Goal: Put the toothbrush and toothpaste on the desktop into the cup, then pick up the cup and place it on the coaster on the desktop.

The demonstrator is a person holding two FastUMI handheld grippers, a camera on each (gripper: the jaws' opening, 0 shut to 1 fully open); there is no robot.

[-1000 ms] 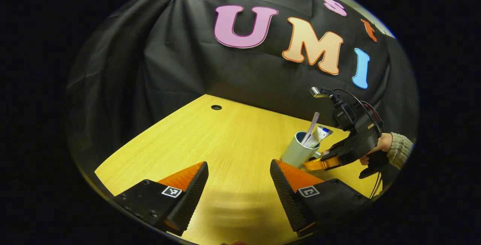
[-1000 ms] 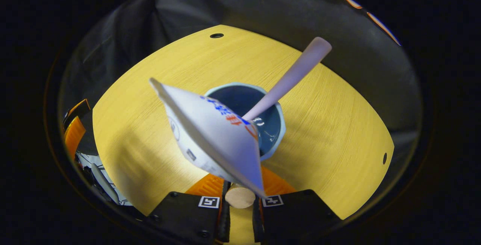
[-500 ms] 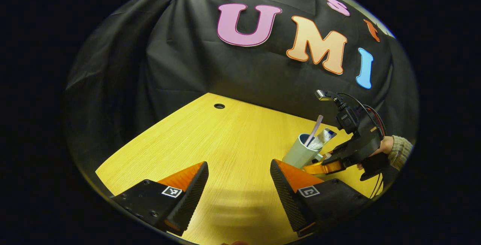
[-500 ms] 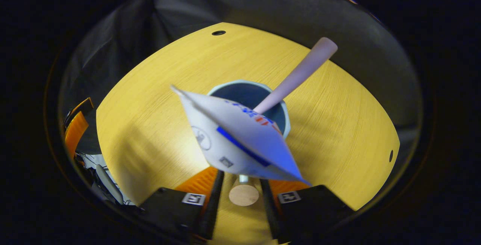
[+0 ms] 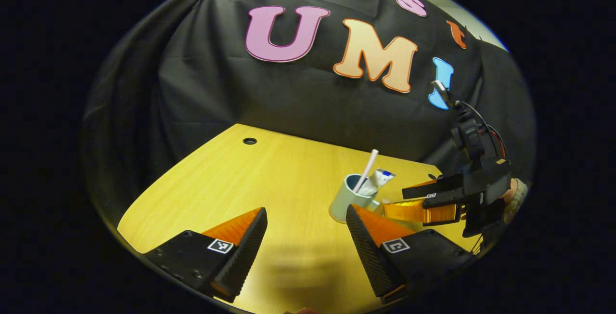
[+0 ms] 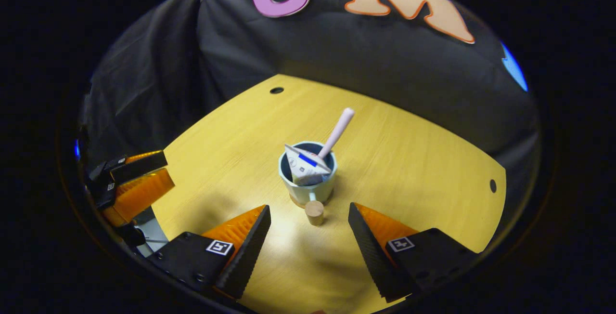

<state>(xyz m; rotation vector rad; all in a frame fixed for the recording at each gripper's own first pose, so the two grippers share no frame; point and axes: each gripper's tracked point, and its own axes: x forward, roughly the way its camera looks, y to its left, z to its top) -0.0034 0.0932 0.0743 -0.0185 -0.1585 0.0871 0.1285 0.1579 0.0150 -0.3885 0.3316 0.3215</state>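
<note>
Yellow wooden desktop (image 6: 409, 160), black-draped booth.

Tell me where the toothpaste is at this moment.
The toothpaste stands inside the cup near the middle of the desk, leaning beside the toothbrush. In the right gripper view it lies straight ahead of the open right claw.

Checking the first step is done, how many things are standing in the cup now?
2: the toothbrush leaning toward the far rim of the cup, and the toothpaste on its near side.
</note>
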